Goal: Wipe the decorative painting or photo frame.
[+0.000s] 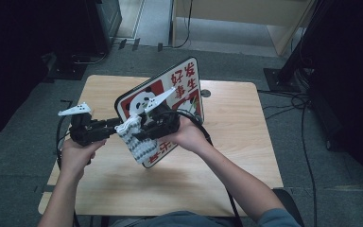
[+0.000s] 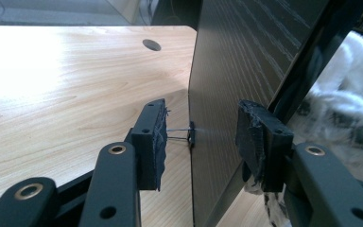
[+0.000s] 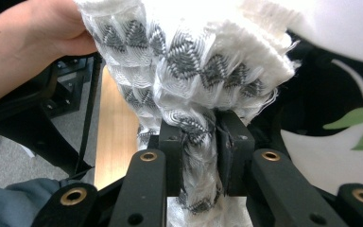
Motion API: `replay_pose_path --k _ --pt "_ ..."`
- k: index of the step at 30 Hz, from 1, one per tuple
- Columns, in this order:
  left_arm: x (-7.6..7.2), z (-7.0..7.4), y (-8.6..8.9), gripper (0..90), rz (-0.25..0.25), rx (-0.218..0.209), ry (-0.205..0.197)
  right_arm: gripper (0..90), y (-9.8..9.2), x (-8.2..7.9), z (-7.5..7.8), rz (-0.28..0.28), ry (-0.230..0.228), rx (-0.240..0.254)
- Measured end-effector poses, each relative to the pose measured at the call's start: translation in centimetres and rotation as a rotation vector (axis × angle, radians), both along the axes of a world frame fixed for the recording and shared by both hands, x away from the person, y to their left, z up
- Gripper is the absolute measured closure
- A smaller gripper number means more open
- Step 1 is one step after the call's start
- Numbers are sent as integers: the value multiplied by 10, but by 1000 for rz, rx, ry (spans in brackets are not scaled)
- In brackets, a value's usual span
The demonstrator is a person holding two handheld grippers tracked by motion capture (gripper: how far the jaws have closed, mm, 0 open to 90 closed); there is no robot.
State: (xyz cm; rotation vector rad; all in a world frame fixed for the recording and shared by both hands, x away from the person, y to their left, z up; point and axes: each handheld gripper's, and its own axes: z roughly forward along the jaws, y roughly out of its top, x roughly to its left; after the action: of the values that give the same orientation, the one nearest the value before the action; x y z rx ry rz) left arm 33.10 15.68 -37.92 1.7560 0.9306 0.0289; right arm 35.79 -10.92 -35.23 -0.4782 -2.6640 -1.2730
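**Cloth meets panda board, board edge between the left jaws**

The panda board (image 1: 179, 90) stands tilted on the wooden surface (image 1: 236, 142), its printed face turned toward the person, leaning away toward 1 o'clock. The left tool (image 1: 116, 126) comes in from 9 o'clock; in the left gripper view its jaws stand half-wide, one on each side of the board's dark edge (image 2: 227, 94), the pads not yet pressing on it. Its purpose looks to be steadying the board so it cannot tip or slide.

The right tool (image 3: 201, 142) is clamped narrow on a bunch of the white-and-grey patterned cloth (image 3: 194, 61), which hangs against the board's lower face at about 6 o'clock of the panda print. Gripping the cloth in a wad likely gives a firm pad for wiping the board.
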Motion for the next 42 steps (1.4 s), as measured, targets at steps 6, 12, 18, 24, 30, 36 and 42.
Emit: replay_pose_path --k 6,12,18,24,30,36,42 --pt "-1 1 0 554 -3 7 -5 752 0 -2 -5 1 1 -6" --pt "-1 1 0 555 -3 6 -3 752 -1 -3 -9 -2 -2 -2" --pt "0 1 0 557 -3 6 -1 752 -1 -4 -15 -2 2 -9" --pt "0 1 0 565 -7 7 4 751 -2 -6 -20 -4 -5 -14" --pt "1 1 0 564 -12 9 4 755 -4 -9 -25 -14 -19 -10" --pt "2 2 0 563 -18 12 4 755 -6 -10 -32 -20 -11 -17" --pt "3 2 0 562 -24 14 6 755 -7 -11 -39 -16 -11 -26"
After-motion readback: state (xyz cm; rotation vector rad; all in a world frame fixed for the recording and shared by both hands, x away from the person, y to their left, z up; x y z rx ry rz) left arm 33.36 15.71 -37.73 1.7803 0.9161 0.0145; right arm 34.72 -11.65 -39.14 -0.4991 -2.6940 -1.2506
